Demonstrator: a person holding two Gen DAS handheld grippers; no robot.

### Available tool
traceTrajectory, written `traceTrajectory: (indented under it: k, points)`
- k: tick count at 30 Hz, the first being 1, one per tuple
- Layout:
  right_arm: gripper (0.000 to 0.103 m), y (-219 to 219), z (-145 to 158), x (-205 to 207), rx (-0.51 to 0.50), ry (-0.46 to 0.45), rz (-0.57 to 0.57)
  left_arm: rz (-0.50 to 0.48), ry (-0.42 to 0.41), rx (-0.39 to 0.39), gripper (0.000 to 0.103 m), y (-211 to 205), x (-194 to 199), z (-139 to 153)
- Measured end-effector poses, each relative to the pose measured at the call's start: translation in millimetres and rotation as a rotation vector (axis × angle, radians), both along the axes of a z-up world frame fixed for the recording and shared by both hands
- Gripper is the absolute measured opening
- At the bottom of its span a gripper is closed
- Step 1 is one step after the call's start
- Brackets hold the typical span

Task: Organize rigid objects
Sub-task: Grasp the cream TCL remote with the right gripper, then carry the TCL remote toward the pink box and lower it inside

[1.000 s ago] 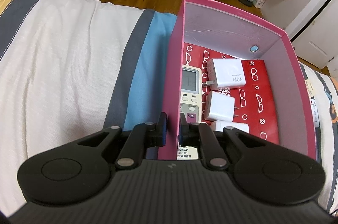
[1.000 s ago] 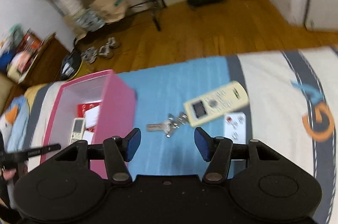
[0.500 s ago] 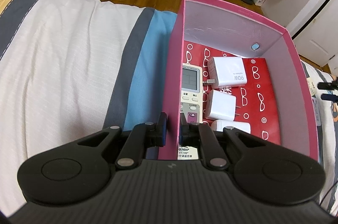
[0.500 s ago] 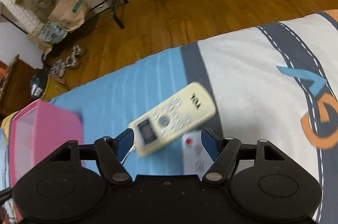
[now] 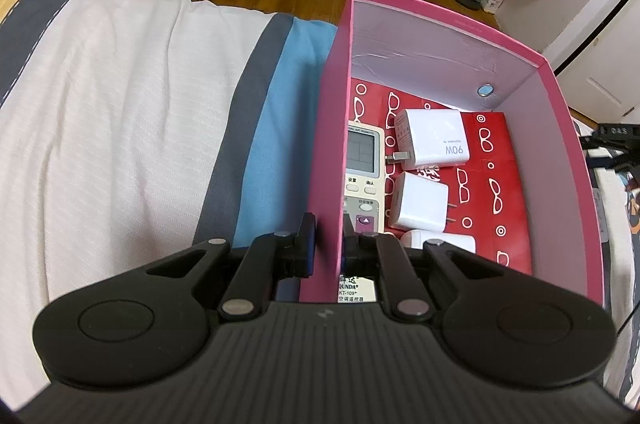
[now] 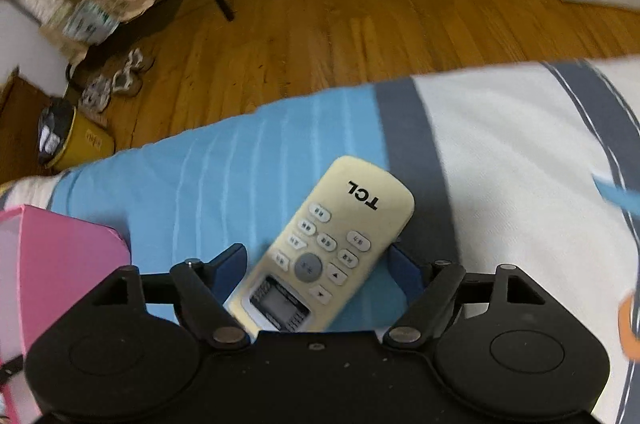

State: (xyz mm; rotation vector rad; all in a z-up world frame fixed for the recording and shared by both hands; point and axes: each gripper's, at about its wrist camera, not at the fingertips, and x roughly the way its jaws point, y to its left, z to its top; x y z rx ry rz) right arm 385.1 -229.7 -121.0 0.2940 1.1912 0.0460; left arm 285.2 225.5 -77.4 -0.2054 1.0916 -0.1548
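Clamped on the near left wall of the pink box [image 5: 336, 144], the left gripper [image 5: 329, 244] has one finger outside and one inside, the jaws nearly closed with only the thin wall between them. Wide open, the right gripper [image 6: 316, 260] straddles the screen end of a cream remote [image 6: 328, 248] marked "TCL"; the remote lies slanted on the blue stripe of the bedspread [image 6: 200, 176], and whether the blue pads [image 6: 230, 264] touch it cannot be told (the view is blurred).

Inside the box lie one air-conditioner remote [image 5: 362, 168] along the left wall, lettered "QUNDA" and "KT-109" at its near end, and three white chargers: the farthest charger [image 5: 434, 138] reads "90W" upside down, a middle charger [image 5: 418, 202] shows two prongs pointing right, and a third charger [image 5: 460, 244] sits partly hidden behind the gripper. A red lining [image 5: 500, 200] printed with white spectacles covers the floor of the box.
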Motion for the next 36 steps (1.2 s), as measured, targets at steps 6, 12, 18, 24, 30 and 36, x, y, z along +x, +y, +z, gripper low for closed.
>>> traceTrajectory:
  k: [6, 12, 18, 24, 30, 36]
  points:
    - [0.084, 27.2, -1.1, 9.3, -0.129, -0.029, 0.054, 0.006, 0.004, -0.005, 0.01, 2.2, 0.6, -0.4]
    - [0.082, 30.0, -1.5, -6.4, -0.2, -0.062, 0.018, 0.005, 0.005, -0.007, 0.01, 3.7, 0.2, -0.6]
    - [0.066, 34.3, 4.8, -14.7, -0.204, -0.002, 0.078, 0.017, 0.01, -0.004, 0.01, 1.4, -0.5, 0.2]
    - [0.067, 32.2, 1.6, -5.8, -0.213, 0.023, 0.088, 0.013, 0.004, -0.005, 0.01, 2.0, -1.8, 0.9]
    - [0.064, 43.3, -1.4, -3.9, -0.284, -0.095, 0.141, 0.01, 0.01, -0.001, 0.01, 2.8, -1.3, 1.5]
    - [0.063, 35.8, 14.1, -28.9, -0.243, -0.196, 0.103, 0.007, -0.003, 0.034, 0.01, -2.3, -2.5, 3.4]
